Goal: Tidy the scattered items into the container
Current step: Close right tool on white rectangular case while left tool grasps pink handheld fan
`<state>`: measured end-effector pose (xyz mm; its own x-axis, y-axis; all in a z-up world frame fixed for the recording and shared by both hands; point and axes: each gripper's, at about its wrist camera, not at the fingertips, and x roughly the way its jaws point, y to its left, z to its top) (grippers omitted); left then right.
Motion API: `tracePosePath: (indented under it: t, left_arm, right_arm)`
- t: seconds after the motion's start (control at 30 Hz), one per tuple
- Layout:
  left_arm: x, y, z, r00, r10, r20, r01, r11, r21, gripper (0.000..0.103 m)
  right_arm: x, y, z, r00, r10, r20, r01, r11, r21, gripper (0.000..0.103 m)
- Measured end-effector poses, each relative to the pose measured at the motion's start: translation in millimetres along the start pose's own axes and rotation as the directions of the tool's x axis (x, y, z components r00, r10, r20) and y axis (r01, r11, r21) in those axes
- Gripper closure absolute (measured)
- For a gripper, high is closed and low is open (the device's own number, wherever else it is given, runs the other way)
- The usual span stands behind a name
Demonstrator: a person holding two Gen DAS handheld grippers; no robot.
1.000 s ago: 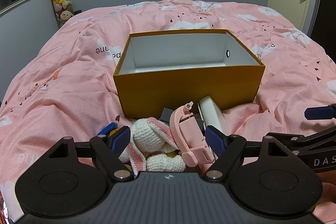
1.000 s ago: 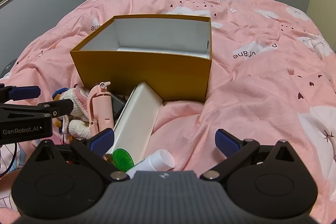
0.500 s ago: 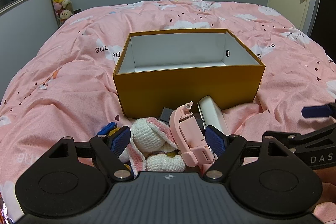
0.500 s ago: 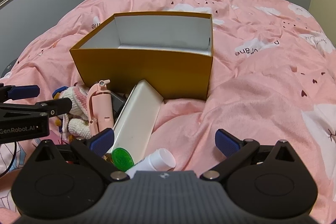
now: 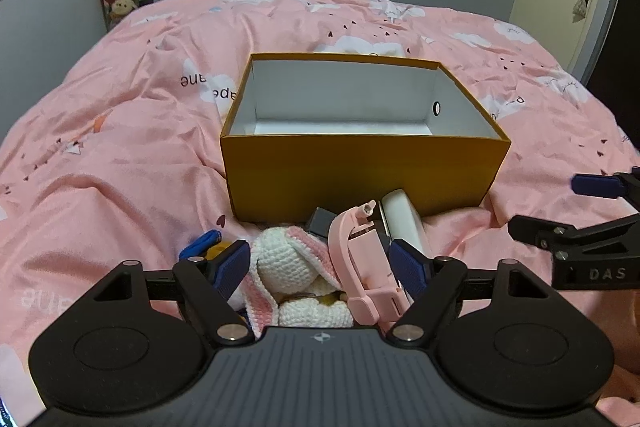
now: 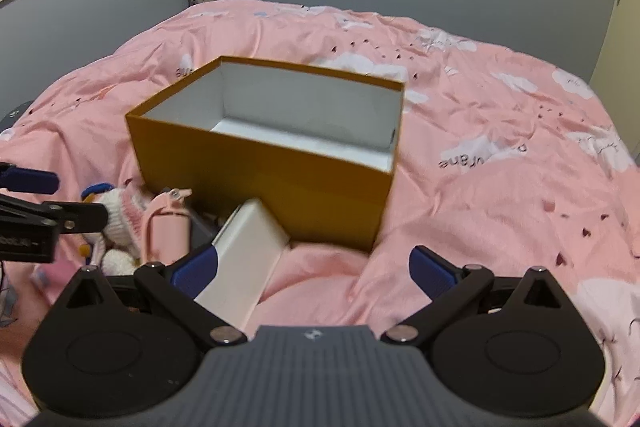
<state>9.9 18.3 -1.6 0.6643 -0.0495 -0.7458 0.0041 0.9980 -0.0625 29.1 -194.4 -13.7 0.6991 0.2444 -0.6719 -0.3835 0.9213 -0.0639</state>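
Left gripper (image 5: 320, 263), jaws spread but just closing, straddles the bunny (image 5: 286, 263) and pink fan (image 5: 362, 263) before the empty box (image 5: 360, 175); right gripper (image 6: 314, 269) likewise spread; centre on one item

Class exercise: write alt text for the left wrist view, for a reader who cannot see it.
An open left claw straddles a white-and-pink crocheted toy and a pink folding gadget lying on a pink bedspread. Just beyond stands an empty orange box with a white inside. The right claw shows at the right edge.
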Motion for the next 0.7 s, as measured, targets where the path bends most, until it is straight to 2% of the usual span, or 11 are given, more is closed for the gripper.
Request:
tracePosePath:
  t: [0.03,0.1,0.17,0.23,0.27,0.47,0.57,0.7]
  left_arm:
    - [0.6,1.1,1.1,1.000,-0.012,-0.006,0.012,1.000,0.000,0.024]
    - [2.7,2.4,3.7,0.999,-0.039,-0.024,0.039,0.999,0.002,0.030]
    - [5.0,2.1,5.0,0.996,-0.077,-0.046,0.077,0.997,0.005,0.041]
    - [8.1,-0.1,4.3,0.990,-0.120,-0.069,0.121,0.993,0.011,0.046]
    - [10.0,-1.1,3.2,0.987,-0.139,-0.082,0.140,0.990,0.013,0.047]
    - [31.4,-0.7,-5.6,0.965,-0.197,-0.175,0.197,0.980,-0.018,0.046]
    - [39.9,-1.4,-9.3,0.953,-0.218,-0.211,0.219,0.976,-0.019,0.036]
    - [50.5,-10.7,-14.5,0.937,-0.245,-0.250,0.255,0.967,0.010,0.034]
  right_arm:
    - [1.2,0.0,1.5,1.000,0.002,0.007,-0.002,1.000,-0.014,0.009]
    - [5.3,1.6,5.0,1.000,0.010,0.010,-0.009,0.999,-0.051,0.025]
    - [10.3,3.8,8.9,0.999,0.031,0.006,-0.031,0.997,-0.077,0.031]
    - [17.5,5.8,14.0,0.998,0.054,-0.025,-0.056,0.995,-0.081,0.033]
    - [21.0,6.9,16.5,0.997,0.069,-0.043,-0.072,0.994,-0.077,0.039]
    - [38.7,16.7,20.9,0.977,0.179,-0.114,-0.183,0.983,-0.025,0.040]
    - [44.9,23.0,15.2,0.973,0.184,-0.139,-0.191,0.981,-0.034,0.040]
    - [52.6,21.4,9.3,0.968,0.186,-0.170,-0.192,0.981,-0.016,0.037]
